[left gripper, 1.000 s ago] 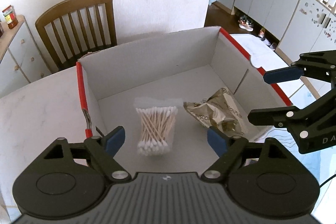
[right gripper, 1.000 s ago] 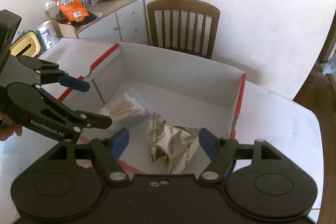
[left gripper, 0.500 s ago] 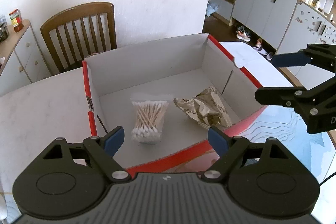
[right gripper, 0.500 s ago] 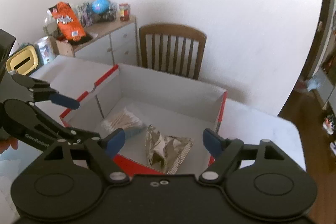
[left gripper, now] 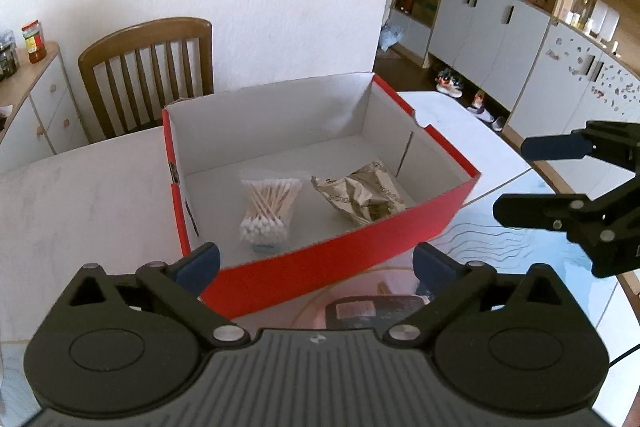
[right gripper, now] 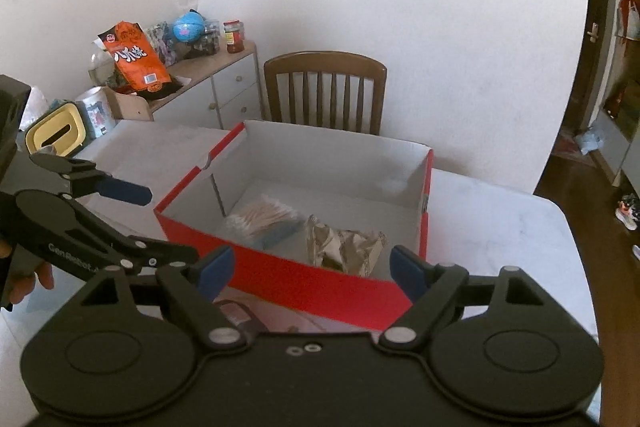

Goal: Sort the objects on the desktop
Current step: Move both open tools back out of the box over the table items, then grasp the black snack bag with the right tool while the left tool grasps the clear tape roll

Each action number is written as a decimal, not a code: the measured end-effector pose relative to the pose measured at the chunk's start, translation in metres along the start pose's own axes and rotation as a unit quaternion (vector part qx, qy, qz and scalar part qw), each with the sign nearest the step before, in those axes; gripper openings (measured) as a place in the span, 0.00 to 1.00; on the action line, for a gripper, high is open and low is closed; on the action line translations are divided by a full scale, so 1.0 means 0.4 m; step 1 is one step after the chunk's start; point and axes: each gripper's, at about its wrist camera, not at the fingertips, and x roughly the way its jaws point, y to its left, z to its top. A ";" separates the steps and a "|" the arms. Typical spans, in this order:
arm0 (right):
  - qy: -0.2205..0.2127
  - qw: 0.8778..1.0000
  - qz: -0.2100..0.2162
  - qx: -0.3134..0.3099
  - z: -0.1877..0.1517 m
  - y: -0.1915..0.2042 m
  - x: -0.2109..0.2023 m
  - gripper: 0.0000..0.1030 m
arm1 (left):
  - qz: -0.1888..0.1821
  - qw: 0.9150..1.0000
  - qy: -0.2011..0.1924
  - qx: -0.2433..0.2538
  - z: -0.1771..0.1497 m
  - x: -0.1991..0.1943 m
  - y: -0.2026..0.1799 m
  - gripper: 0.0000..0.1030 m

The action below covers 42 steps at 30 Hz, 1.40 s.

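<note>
Red box [left gripper: 328, 259], white inside, on white table [left gripper: 80, 195]: holds cotton-swab pack [left gripper: 269, 211] and crumpled foil packet [left gripper: 360, 197], side by side on the floor, just apart. Left gripper [left gripper: 316, 259]: jaws just opened further, now spread wide, nothing between them; poised outside the box's near wall, above the table mat. Right gripper [right gripper: 310, 265]: jaws also just opened, wide apart, empty; likewise short of the near wall. Changed over the last second: both grippers backed away from above the box interior to a spot in front of it; whole near wall now in sight where only the inside showed a second ago; swabs and packet unmoved on the box floor. Judged meaning: both items deposited and released, hands freed for the next object; sorting only partly done. Dark flat object [left gripper: 366, 307] with pale label on the mat between left gripper and box, possibly next in line, identity unclear. Left wrist view only: right-hand room side with grey cupboards [left gripper: 488, 35], shoes on floor, right gripper entering from the right edge. Right wrist view only: sideboard [right gripper: 208, 87] with orange snack bag [right gripper: 134, 57], globe and jar, yellow container [right gripper: 54, 135] at table edge, left gripper from the side, fingertips of a hand [right gripper: 24, 277] behind it. Wooden chair [right gripper: 324, 91] behind the box in both views.
</note>
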 end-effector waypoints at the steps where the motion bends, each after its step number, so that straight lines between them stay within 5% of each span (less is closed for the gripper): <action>1: 0.003 1.000 -0.002 0.003 -0.006 0.004 -0.004 0.83 | -0.001 1.000 -0.002 0.001 -0.005 -0.007 -0.002 1.00; 16: 0.032 0.999 0.000 0.016 -0.133 0.052 -0.087 0.83 | -0.022 0.999 -0.023 0.017 -0.114 -0.112 -0.053 1.00; 42: 0.137 0.989 0.027 0.052 -0.427 0.182 -0.178 0.81 | -0.094 0.993 -0.002 0.075 -0.433 -0.166 -0.173 1.00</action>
